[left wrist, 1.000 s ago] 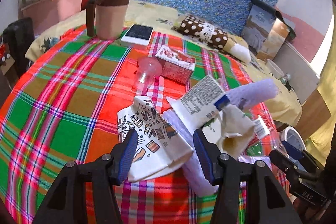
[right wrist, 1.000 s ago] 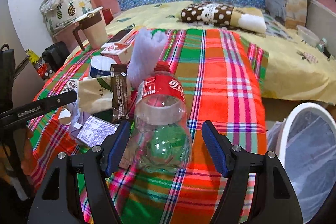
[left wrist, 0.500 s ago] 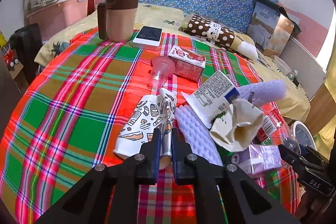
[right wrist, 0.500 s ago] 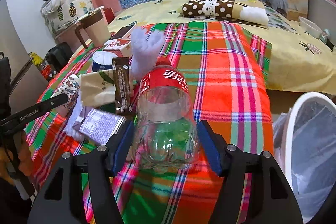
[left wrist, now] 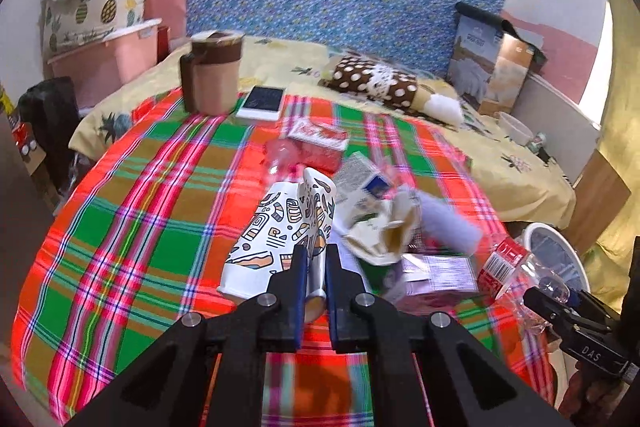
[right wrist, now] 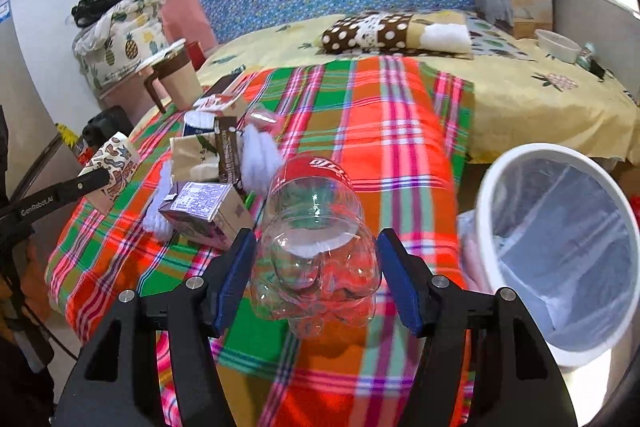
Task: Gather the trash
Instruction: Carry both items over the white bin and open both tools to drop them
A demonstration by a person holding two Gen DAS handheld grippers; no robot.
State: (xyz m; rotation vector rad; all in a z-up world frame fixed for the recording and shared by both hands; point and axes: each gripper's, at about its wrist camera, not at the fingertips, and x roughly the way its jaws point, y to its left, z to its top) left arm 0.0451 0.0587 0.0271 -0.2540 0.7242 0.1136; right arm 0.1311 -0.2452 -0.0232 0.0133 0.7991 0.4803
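**Both tools loaded, bin waiting at your right**

Your left tool (left wrist: 316,263) is pinched nearly shut on the rim of the patterned paper cup (left wrist: 280,227), flattening one wall between the blue pads. That grip makes sense: the cup is already crushed and lying on its side on the plaid tabletop (left wrist: 132,227), so a fold of wall is the easiest thing to catch. In the right wrist view the cup appears to sit clear of the cloth, but you cannot confirm that from either view.

Just right of the cup lies the rest of the pile: a white carton (left wrist: 360,183), a crumpled beige bag (left wrist: 384,231), a lilac foam sleeve (left wrist: 448,219) and a purple drink box (left wrist: 436,267). This part of the left view is smeared by motion, so how these overlap is hard to read, and the red box (left wrist: 320,143) behind them is blurred too.

Your right tool (right wrist: 316,279) holds the clear plastic bottle (right wrist: 316,247) by its base, jaws set wide around it, neck pointing away from you. The hold probably suits a short swing to the white trash bin (right wrist: 492,187), which stands just beside the tabletop's edge on your right. The bin's bottom edge is cut off by the frame, and its liner hides whatever is inside.
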